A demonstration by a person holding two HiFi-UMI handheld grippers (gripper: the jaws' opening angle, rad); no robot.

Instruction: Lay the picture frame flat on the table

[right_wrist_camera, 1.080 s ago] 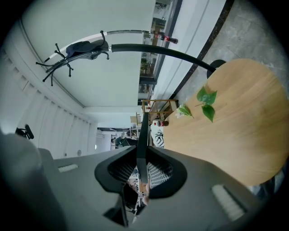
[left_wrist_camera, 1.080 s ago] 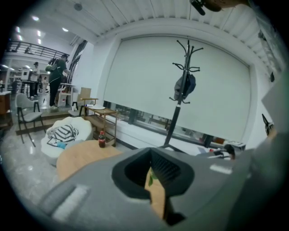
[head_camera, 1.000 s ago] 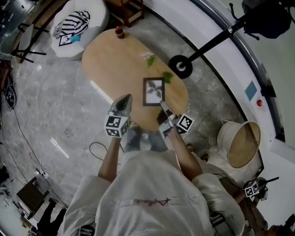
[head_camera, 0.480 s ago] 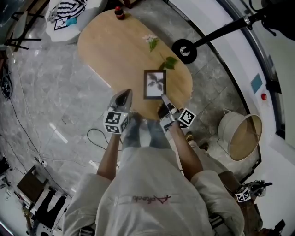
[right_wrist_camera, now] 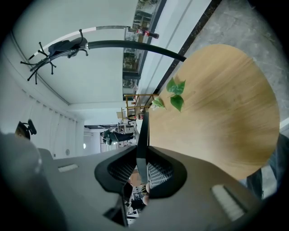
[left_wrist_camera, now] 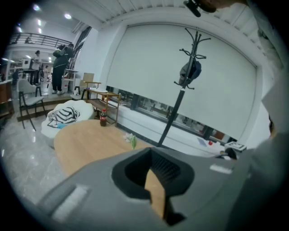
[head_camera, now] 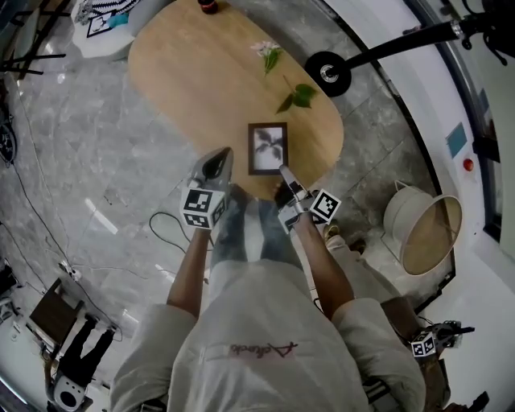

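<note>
Gripping the picture frame (head_camera: 268, 148) by its near right corner, the right gripper (head_camera: 283, 170) has its fingers (right_wrist_camera: 156, 171) closed narrowly on the frame's thin edge. That edge runs straight out ahead of them as a dark strip. Beside it, to its left, the left gripper (head_camera: 217, 165) carries nothing. Its fingers (left_wrist_camera: 163, 167) stand a little apart, and only a sliver of the table (head_camera: 201, 88) shows through the gap.

Over the last second the table comes to fill more of the head view, while the frame and both grippers look the same size. The frame also now sits closer to the table's near end. I read that as the person stooping and bringing the frame down, face up, with the grip unchanged.

Seen from the right fingers, the frame looks turned nearly parallel to the tabletop, which lies just to one side of it. Whether it already touches the wood I cannot tell. The task seems to be in its last stretch: the remaining drop looks short, and the fingers should hold on until the far edge rests.

Beyond the frame, ahead of the fingers, a leafy sprig (head_camera: 296, 96) and a pale flower (head_camera: 267, 53) lie well clear of the landing spot. A bottle (head_camera: 209, 6) stands by the table's far end.
</note>
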